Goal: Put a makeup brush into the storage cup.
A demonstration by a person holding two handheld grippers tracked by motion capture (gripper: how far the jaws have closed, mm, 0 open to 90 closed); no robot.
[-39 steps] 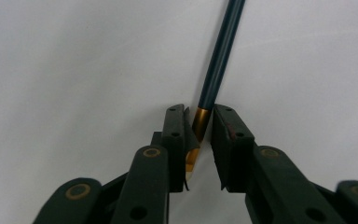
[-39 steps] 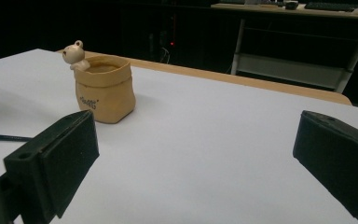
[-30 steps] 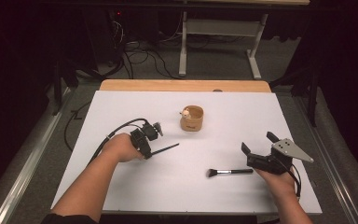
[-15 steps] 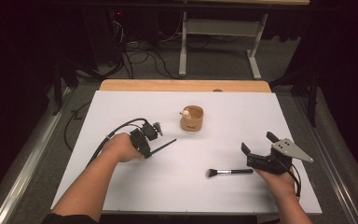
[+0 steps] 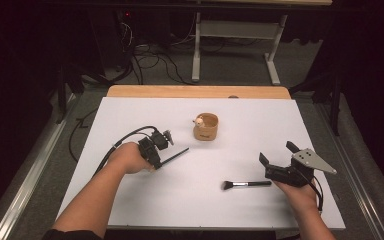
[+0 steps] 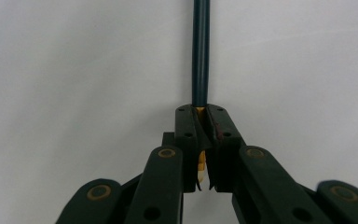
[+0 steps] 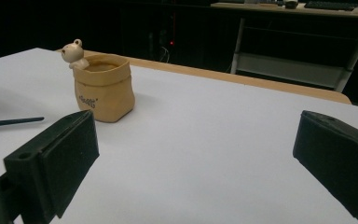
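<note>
White table under me, dark room behind. My left gripper has its jaws clamped on a thin dark pen, lying low near the table's left; my right gripper stands wide, empty, by the brush. I'd lift the pen, tip it upright, and lower it into the cup, which looks empty, though its bottom is shadowed.

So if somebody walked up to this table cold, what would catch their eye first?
Probably the tan pot with a little bear figure on its rim, standing alone near the middle of the white table. Next, the left gripper, jaws shut on a thin dark pencil-like stick that points toward the pot. Then the makeup brush lying flat just in front of the right gripper, whose jaws stand wide open.
</note>
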